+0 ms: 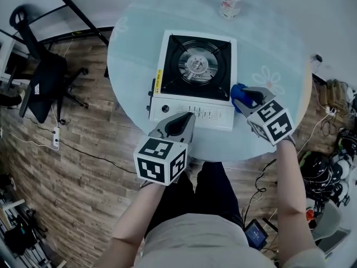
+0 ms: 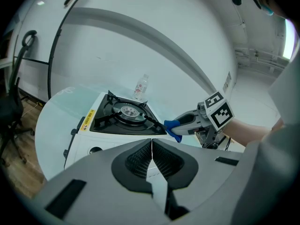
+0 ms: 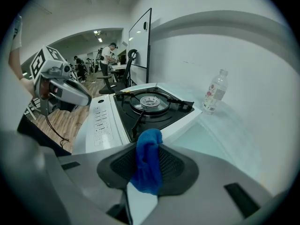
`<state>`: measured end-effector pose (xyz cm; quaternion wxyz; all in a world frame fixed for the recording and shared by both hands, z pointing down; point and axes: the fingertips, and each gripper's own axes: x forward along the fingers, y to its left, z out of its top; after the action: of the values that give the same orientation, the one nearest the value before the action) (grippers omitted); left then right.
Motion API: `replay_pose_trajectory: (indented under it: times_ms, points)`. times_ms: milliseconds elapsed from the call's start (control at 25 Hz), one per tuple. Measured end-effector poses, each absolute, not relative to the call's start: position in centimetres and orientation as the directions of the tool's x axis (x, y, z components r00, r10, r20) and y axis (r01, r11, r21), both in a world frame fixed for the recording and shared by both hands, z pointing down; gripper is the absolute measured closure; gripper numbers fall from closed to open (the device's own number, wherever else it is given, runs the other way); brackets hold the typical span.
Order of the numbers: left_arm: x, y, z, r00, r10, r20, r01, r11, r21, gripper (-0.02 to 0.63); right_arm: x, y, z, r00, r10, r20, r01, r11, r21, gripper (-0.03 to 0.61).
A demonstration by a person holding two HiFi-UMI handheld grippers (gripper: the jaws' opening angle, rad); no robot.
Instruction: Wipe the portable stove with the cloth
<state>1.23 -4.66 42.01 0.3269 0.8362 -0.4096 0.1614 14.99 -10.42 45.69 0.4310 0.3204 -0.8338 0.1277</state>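
The white portable stove with a black burner top sits in the middle of the round table; it also shows in the left gripper view and the right gripper view. My right gripper is shut on a blue cloth at the stove's right front corner; the cloth touches or nearly touches that edge, and the cloth shows there too. My left gripper is shut with nothing in it, over the stove's front control panel.
The round pale glass table carries a small clear bottle at its far side. A black office chair stands on the wooden floor at the left. Cables and bags lie on the floor to the right.
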Motion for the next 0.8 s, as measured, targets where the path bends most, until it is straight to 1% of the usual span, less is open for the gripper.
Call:
replay_pose_trajectory:
  times_ms: [400,800]
  points:
    - [0.0,-4.3,41.8,0.614,-0.586,0.529,-0.789,-0.46,0.407,0.595,14.6,-8.2,44.5,-0.373,-0.492,0.787,-0.683,0.719,0.126,0.454]
    - [-1.2,-4.1,41.8,0.615,-0.59,0.523,-0.788,-0.452,0.418,0.595,12.6,-7.0,43.6,-0.376,-0.513,0.771,-0.731,0.676,0.093,0.454]
